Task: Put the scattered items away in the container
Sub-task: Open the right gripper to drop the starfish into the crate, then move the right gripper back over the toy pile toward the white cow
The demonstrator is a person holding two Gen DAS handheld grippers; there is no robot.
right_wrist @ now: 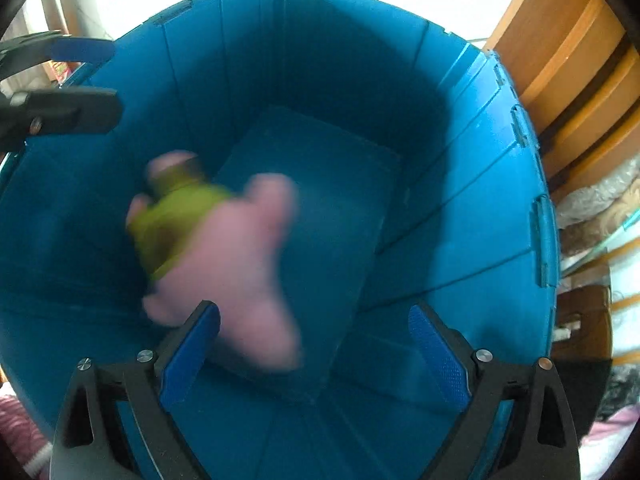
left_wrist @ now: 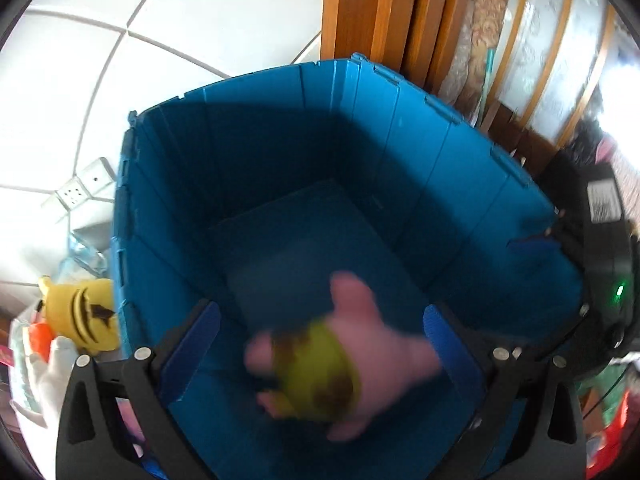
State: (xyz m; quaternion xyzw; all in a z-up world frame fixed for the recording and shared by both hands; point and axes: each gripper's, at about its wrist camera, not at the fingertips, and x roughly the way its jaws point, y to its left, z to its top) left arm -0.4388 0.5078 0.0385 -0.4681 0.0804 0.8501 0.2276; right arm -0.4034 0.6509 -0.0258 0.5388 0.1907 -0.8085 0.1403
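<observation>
The pink plush toy (left_wrist: 352, 344) in green shorts is smeared by motion blur in both views, so its face and limbs cannot be made out, nor whether it touches the blue crate (left_wrist: 280, 128) floor. The crate's near wall is cut off by the lower edge. The yellow striped plush (left_wrist: 82, 312) outside is partly hidden behind the crate wall.

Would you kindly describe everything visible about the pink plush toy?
The pink toy looks like a soft star-shaped plush with stubby pink limbs and a yellow-green midsection bearing dark patches. It is heavily motion-blurred, so finer detail cannot be told. It sits inside the blue bin, above or on its floor; which one is unclear. Both grippers are open, and neither visibly grips it.
</observation>
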